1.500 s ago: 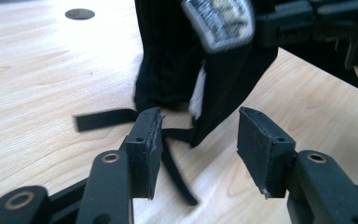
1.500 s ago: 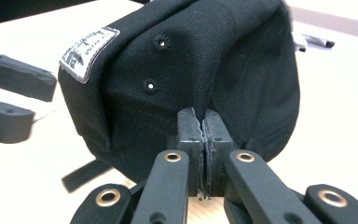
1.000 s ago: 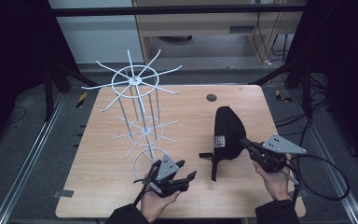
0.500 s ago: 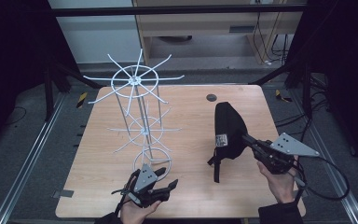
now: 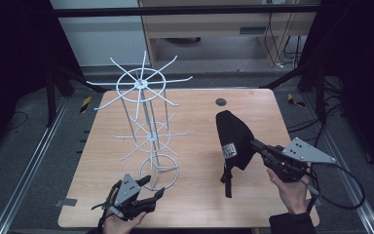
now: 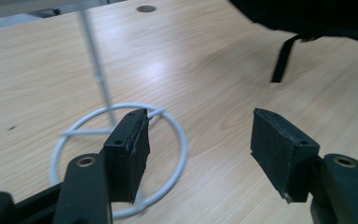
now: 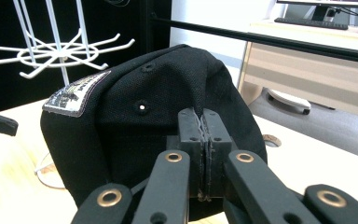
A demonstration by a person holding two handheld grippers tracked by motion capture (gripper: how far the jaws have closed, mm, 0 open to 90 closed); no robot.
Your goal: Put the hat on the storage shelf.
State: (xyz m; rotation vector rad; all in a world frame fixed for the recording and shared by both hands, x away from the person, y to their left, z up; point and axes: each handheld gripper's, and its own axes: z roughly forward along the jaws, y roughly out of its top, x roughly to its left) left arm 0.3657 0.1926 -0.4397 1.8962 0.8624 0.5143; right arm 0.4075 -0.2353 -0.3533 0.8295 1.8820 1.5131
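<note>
- We are holding the cap [image 5: 233, 139] in our right hand-held gripper [image 5: 265, 151], jaws pinched fully together on its fabric; it is hanging upright just above the bench [image 5: 199, 204], strap [image 5: 227, 181] dangling.
- Our left hand-held gripper [image 5: 148, 192] is gaping wide and gripping nothing, sitting low at the near edge, just beside the base ring [image 6: 121, 158] of the rack [image 5: 146, 122].
- The rack is standing up and to the left of the cap, its pole vertical and its hooks [image 7: 116, 44] radiating outward; we judge the right hand to be the one carrying the cap towards them.
- Bare bench is lying between cap and rack, so we are seeing open room for a leftward move; the right and near edges are close to the right hand.
</note>
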